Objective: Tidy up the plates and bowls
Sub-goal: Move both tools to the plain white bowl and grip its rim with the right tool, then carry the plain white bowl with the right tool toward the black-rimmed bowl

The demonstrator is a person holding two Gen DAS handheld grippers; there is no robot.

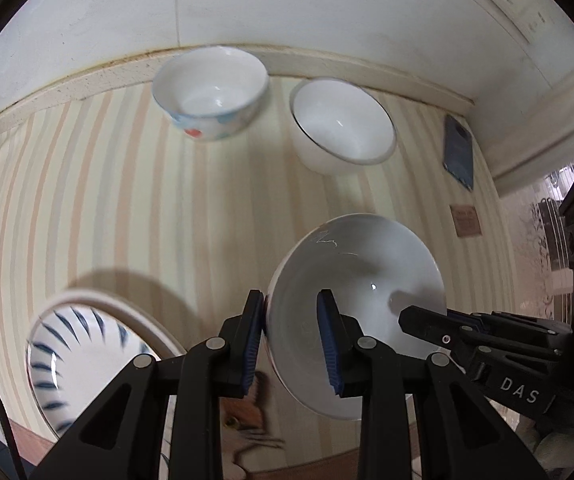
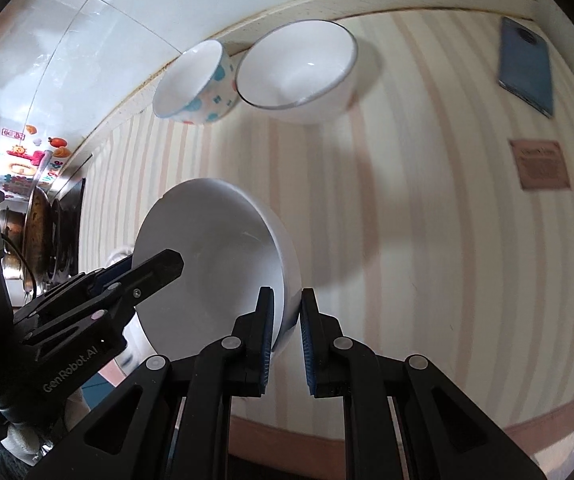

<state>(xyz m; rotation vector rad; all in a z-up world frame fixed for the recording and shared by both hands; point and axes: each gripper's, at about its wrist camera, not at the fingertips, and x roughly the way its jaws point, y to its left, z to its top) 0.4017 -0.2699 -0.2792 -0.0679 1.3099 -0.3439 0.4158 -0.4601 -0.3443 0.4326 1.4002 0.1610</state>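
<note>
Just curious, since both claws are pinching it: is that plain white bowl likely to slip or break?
The white bowl looks glazed and glossy, so probably slippery. The left gripper and right gripper pinch only its thin rim, and it hangs tilted, so it could swivel. It seems stiff ceramic, likely to chip if dropped.

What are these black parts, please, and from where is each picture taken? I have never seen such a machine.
No robot: a person holds two hand tools, each with a camera looking along its two fingers. One picture is from the left claw, the other from the right claw. Both claws pinch opposite rims of one white bowl, lifted and tilted. On the striped cloth stand a spotted bowl and a plain white bowl, a blue-striped plate and a dark phone.
</note>
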